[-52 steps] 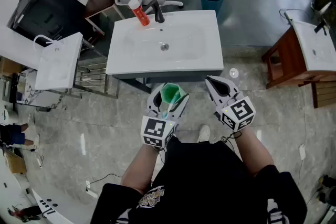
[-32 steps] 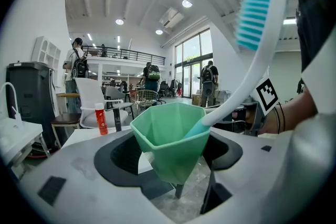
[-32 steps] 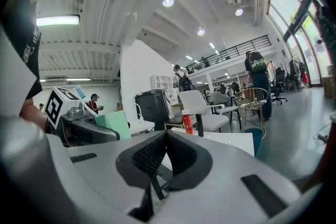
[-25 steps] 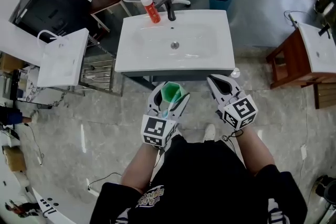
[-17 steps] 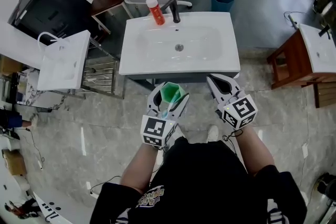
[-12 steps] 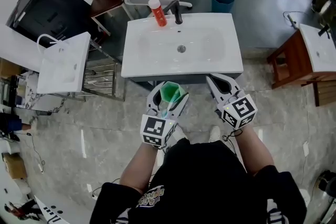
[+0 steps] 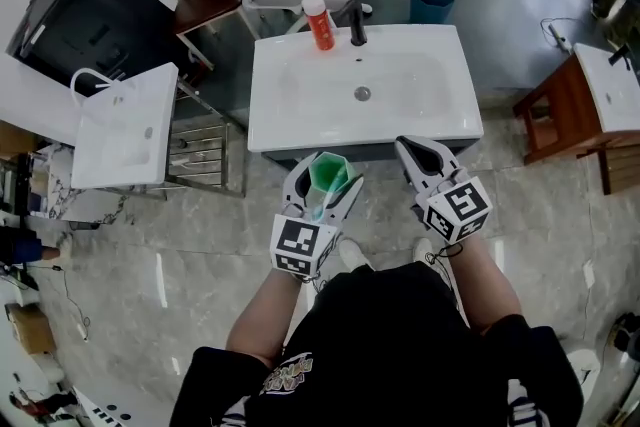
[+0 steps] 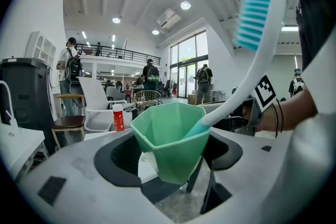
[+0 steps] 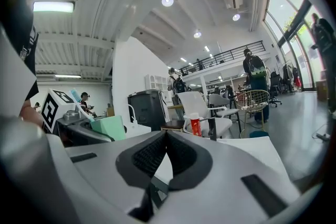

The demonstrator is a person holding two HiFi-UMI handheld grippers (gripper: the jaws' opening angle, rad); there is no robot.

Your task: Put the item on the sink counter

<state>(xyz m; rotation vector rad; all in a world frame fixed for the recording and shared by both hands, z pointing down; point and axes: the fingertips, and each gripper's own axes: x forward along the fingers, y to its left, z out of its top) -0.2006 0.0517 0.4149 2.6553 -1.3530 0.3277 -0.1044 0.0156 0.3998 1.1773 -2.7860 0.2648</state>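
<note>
The left gripper (image 7: 322, 187) is clamped on a green cup (image 8: 169, 139), its jaws pressing on opposite sides of the lower body. The cup is up in the air over the grey marble floor (image 7: 130, 245), just short of the front edge of the sink counter (image 7: 290, 120). A toothbrush (image 8: 253, 44) leans in it, with a white handle and pale blue bristles at the top.

The cup looks like thin, hard plastic, faceted rather than round and wider at the rim than at the base. I'd judge it light and stiff, but smooth enough to slip if the squeeze loosens. The flat facets low on the body are the sensible place to hold it, which is where the pads sit now. The toothbrush is loose and stands well above the rim, so a tilt could tip it out. The cup wants to go down upright.

The right gripper (image 7: 413, 153) hangs beside it, jaws pressed together with nothing in them.

The counter is glossy white with a shallow basin, flat margins and a dark tap (image 7: 357, 23) at the back. Next to the tap stands a red-and-white bottle (image 7: 319, 21), possibly toothpaste, though the label is too small to read. The near corners look bare and should take the cup.
</note>
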